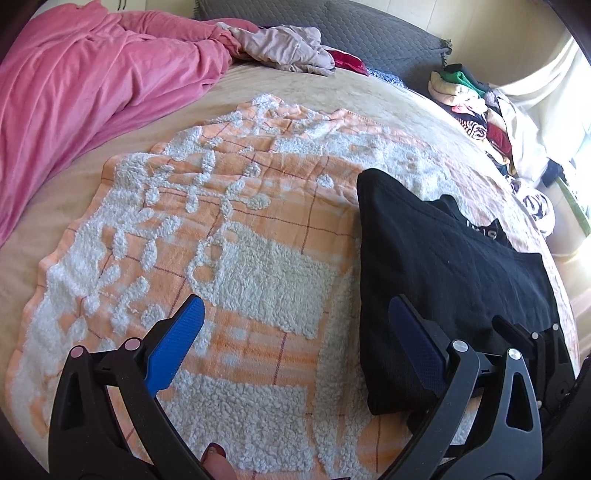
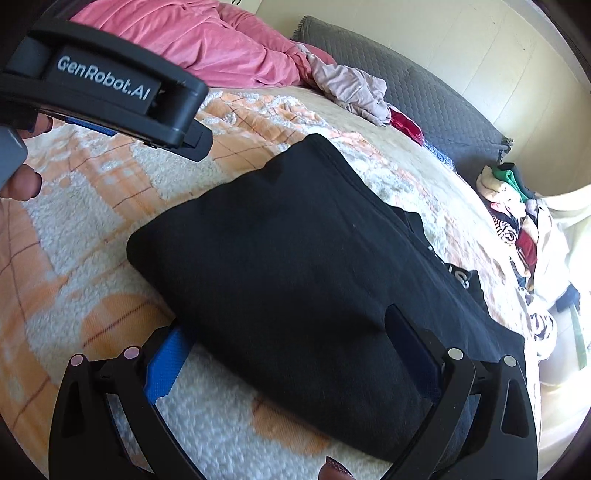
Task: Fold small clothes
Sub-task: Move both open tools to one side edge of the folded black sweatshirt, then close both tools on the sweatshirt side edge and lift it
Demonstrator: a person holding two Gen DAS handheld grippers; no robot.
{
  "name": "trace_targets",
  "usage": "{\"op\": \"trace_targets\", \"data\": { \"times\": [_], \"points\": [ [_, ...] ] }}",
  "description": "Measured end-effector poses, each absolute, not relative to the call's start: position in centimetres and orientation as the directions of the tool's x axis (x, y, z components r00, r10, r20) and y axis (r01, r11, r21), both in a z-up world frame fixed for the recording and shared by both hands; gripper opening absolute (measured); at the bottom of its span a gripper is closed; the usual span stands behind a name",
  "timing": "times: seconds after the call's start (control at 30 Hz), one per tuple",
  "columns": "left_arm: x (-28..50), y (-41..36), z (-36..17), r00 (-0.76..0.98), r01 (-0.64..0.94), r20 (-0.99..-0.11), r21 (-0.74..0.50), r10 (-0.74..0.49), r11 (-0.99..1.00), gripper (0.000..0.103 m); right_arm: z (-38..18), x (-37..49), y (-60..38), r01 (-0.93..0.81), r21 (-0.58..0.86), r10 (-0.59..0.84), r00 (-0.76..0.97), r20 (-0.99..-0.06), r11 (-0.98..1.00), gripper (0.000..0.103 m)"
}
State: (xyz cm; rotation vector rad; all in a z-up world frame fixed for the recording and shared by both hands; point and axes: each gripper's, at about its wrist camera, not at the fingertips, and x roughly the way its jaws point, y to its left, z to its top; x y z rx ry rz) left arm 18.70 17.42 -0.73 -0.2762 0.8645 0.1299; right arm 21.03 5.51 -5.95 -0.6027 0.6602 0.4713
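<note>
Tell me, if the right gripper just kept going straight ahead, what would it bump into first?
Most likely the folded black garment. The right gripper is open with that cloth already lying between its fingers, on the orange and white blanket. Its height above the cloth is hard to judge.

Black garment lies folded, seemingly flat, on blanket

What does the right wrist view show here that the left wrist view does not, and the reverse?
Right wrist only: the left gripper's body from outside, printed GenRobot.AI, with fingers of the hand holding it.

Left wrist only: the orange and white blanket spread wide, its left edge on the beige bedcover.

Both: the folded black garment, pink blanket, grey pillow, clothes pile. The left gripper and right gripper are open.
</note>
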Motion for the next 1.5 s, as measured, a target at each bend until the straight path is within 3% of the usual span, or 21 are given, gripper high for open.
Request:
{"op": "trace_targets", "data": {
  "times": [0.27,0.3,0.5,0.8,1.3,1.5],
  "points": [
    [21.1,17.6,-0.6,0.643,-0.216,-0.765,-0.236,-0.044,0.947,0.094,-6.2,22.4,6.3,-0.556,-0.390,0.198,0.724,-0.660,0.734,0.095],
    [21.5,17.5,-0.6,0.639,-0.211,-0.767,-0.239,-0.051,0.948,0.094,-6.2,22.4,6.3,-0.555,-0.386,0.198,0.723,-0.661,0.737,0.081],
    [23.0,17.4,-0.3,0.637,-0.198,-0.766,-0.271,-0.086,0.942,0.093,-5.6,21.8,5.4,-0.587,-0.340,0.272,0.714,-0.645,0.735,0.042],
    [23.9,16.8,-1.0,0.622,-0.176,-0.775,-0.277,-0.111,0.945,0.093,-4.7,20.9,4.7,-0.596,-0.290,0.330,0.715,-0.616,0.749,0.018],
    [26.4,16.1,-0.9,0.594,-0.104,-0.699,-0.558,-0.398,0.824,0.093,-3.6,19.8,3.2,-0.604,-0.215,0.396,0.710,-0.582,0.767,0.012],
    [28.2,13.6,-1.3,0.530,-0.084,-0.746,-0.518,-0.402,0.851,0.092,-2.6,19.1,1.7,-0.602,-0.192,0.425,0.721,-0.547,0.775,0.010]
  ]
}}
